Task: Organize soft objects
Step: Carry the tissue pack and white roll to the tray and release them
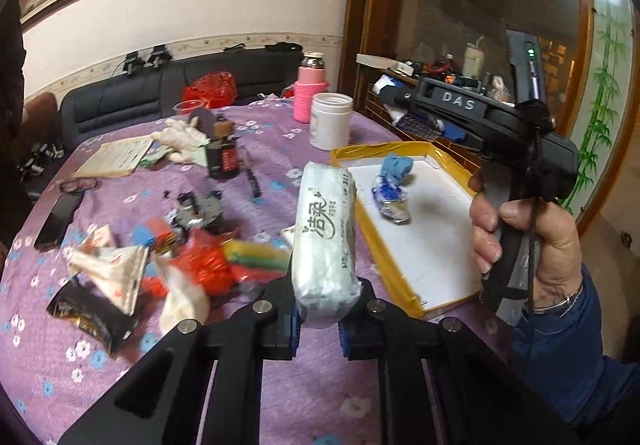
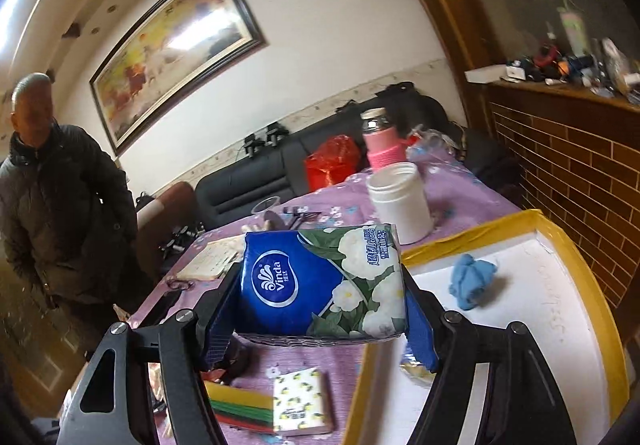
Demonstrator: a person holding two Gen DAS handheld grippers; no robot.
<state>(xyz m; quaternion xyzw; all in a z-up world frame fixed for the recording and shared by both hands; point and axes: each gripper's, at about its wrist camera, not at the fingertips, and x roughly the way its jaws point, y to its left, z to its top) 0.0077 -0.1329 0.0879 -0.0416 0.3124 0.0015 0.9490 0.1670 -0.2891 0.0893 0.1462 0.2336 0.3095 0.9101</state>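
My left gripper is shut on a white tissue pack with dark printed characters, held upright above the purple cloth, left of the yellow-rimmed white tray. In the tray lie a blue cloth and a crumpled blue-and-silver wrapper. My right gripper is shut on a wide blue Vinda tissue pack with white flowers, lifted over the table just left of the tray. The blue cloth shows there too. The right tool, held by a hand, hangs over the tray's far right side.
A white jar and a pink bottle stand behind the tray. A dark bottle, white gloves, a booklet, coloured sponges and wrappers litter the cloth. A small lemon-print tissue pack lies near. A person in a dark jacket stands left.
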